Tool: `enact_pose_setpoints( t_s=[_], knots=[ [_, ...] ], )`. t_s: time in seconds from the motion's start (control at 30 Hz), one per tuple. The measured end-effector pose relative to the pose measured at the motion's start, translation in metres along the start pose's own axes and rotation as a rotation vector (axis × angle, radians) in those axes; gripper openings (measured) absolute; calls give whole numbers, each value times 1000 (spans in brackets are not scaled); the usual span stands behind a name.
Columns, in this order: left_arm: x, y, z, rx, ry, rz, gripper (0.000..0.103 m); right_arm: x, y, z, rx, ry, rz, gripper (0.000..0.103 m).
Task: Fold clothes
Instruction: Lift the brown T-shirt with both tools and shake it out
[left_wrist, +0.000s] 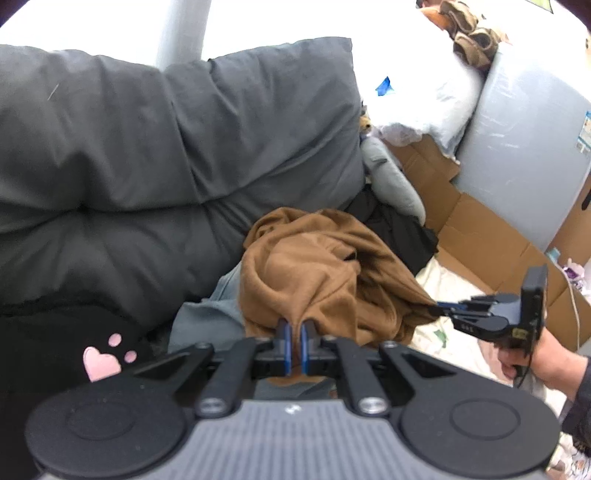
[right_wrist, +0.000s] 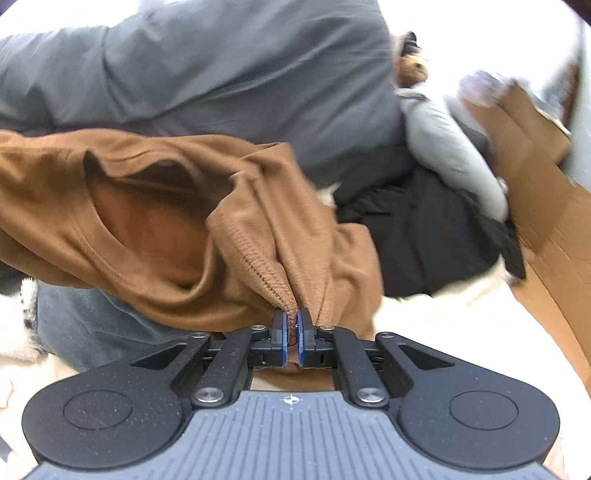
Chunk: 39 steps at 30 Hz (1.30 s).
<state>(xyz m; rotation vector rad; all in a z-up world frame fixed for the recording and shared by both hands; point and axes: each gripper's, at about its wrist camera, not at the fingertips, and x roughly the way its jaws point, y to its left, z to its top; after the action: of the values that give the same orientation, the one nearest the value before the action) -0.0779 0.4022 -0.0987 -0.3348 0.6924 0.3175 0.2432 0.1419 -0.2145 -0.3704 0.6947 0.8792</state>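
We are pinching the one brown garment (left_wrist: 314, 273) at two points, the left gripper (left_wrist: 294, 341) clamping a bunched edge just ahead of its fingers and the right gripper (right_wrist: 292, 334) biting a stitched hem, likely so we can pull it out wide for folding. It is hanging crumpled between both grippers, in front of the grey cushions (left_wrist: 147, 147). Beyond it we are counting one black garment (right_wrist: 424, 236) and one grey-blue piece (right_wrist: 85, 325) beneath.
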Motion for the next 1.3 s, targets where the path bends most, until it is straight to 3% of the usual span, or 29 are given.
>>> enact_pose_setpoints(
  t_s=[0.27,0.6,0.93,1.3],
  knots=[
    [-22,-19,6,-2,-54,-39,5,-57,-34,-13,91,23,-69,2],
    [-57,-59,19,37,-130,-117,5,-157,-64,-21,120,43,-167,2],
    [-100,-102,31,152,-134,-204,5,-245,-93,-39,84,143,-188,2],
    [-159,-158,52,233,-218,-320,5,-363,-108,-64,118,150,-265,2]
  ],
)
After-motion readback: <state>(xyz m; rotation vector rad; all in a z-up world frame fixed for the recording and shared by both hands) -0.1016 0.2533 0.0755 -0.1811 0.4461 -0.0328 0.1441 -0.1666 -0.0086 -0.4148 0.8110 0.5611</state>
